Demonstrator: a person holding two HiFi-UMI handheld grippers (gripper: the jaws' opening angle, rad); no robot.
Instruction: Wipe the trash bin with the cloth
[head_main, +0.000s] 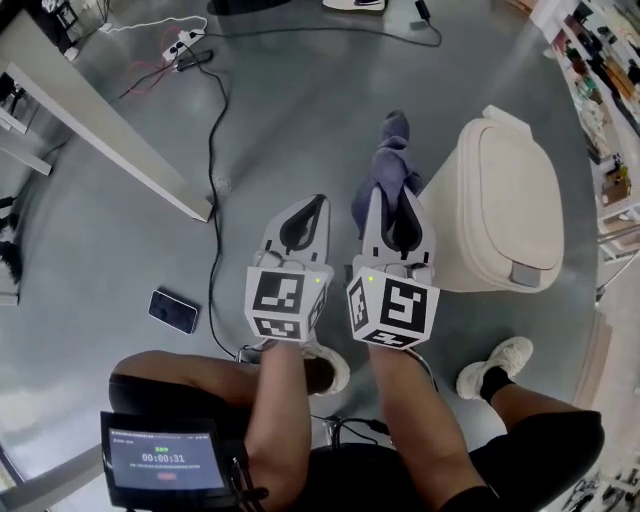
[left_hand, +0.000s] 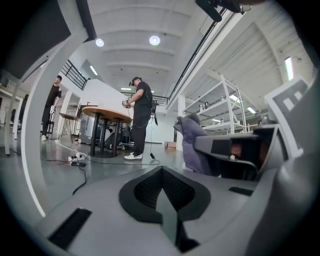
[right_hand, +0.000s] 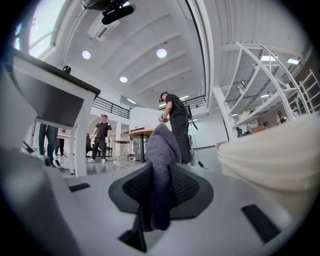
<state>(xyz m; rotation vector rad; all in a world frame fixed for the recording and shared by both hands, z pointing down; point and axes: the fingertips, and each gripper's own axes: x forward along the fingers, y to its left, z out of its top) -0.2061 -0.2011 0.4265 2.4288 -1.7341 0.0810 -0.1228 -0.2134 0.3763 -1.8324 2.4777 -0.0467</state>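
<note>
White plastic right tool (head_main: 392, 200) has its jaws clamped on the one purple-grey cloth (head_main: 395, 150), whose free end bunches out past the tips. The left tool (head_main: 318, 205), the second of two, sits just beside it, jaws pressed together on nothing. One cream trash bin (head_main: 500, 200) stands on the floor right of the cloth, lid down. Whether cloth and bin touch is hard to tell. One phone (head_main: 173, 311) lies well to the left.
</note>
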